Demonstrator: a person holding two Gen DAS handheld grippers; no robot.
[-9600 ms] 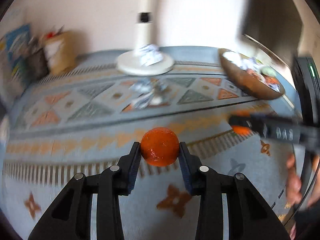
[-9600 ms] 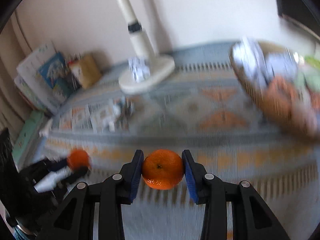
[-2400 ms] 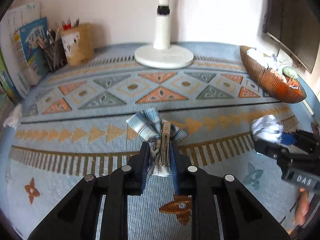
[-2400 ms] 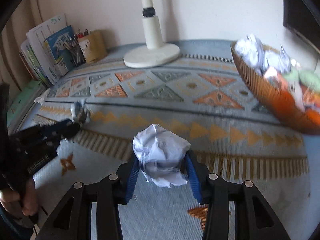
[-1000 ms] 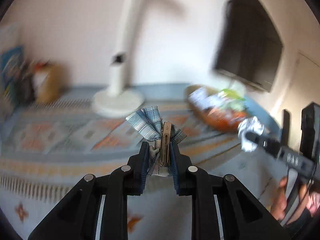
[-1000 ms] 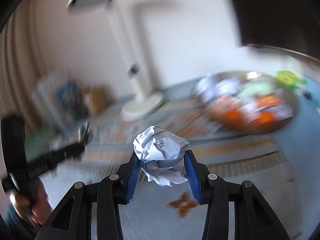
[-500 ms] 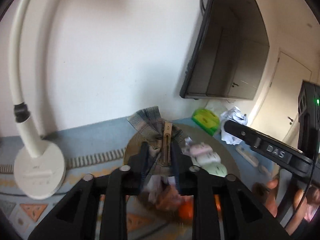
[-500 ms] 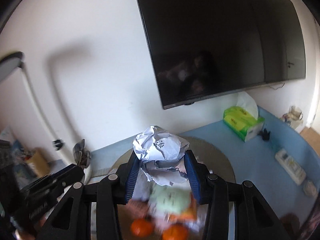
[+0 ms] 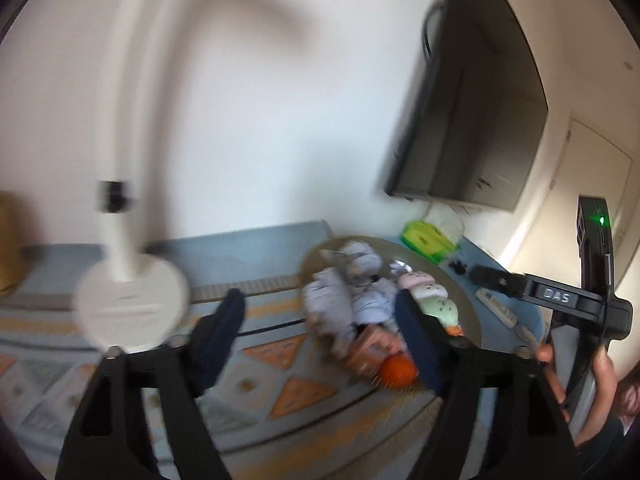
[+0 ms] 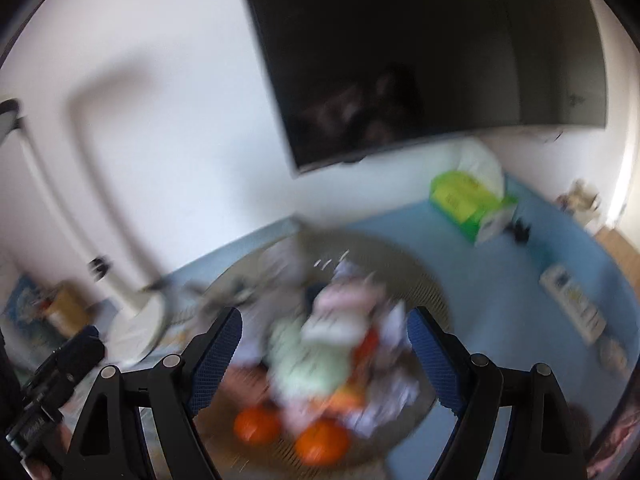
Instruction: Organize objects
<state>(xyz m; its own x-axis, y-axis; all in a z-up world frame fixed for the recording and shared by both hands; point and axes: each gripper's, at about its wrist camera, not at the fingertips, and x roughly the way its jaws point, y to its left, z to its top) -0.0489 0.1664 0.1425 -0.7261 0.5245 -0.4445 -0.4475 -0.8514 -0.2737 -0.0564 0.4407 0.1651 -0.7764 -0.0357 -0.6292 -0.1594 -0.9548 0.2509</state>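
Round bowl (image 10: 434, 292) heaped with crumpled paper (image 9: 328, 308)

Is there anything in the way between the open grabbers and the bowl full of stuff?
Nothing visible. Both the left gripper and right gripper have jaws that just opened, with nothing between them, right over the bowl. The pictures are blurry, though.
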